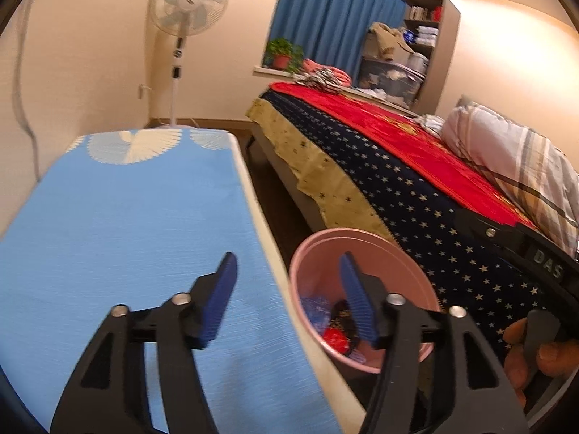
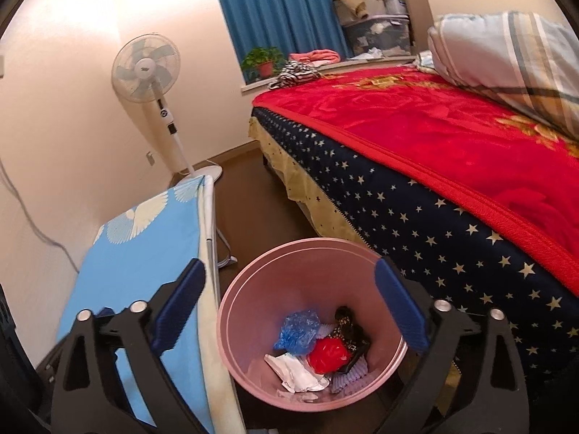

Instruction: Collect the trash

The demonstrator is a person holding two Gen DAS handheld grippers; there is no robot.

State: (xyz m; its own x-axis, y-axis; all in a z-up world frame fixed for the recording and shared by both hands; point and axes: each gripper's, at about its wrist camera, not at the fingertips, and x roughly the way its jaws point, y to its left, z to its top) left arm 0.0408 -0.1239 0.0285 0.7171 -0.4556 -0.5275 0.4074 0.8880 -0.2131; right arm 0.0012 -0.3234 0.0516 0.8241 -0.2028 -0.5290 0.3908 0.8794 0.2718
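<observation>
Bedroom floor between ironing board point(image 2: 144, 253) and bed point(image 2: 452, 188) holds my pink bin point(image 2: 246, 311) — trash point(image 2: 318, 347) seemingly all in, so right gripper point(image 2: 289, 311) and left gripper point(image 1: 287, 300) hover wide apart, empty.

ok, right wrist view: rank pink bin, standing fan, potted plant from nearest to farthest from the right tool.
1. Pink bin: on the floor directly below the open right tool, between its fingers, trash inside.
2. Standing fan: on the left by the wall, past the far end of the blue-covered table.
3. Potted plant: on the window ledge, in front of the blue curtain.
</observation>
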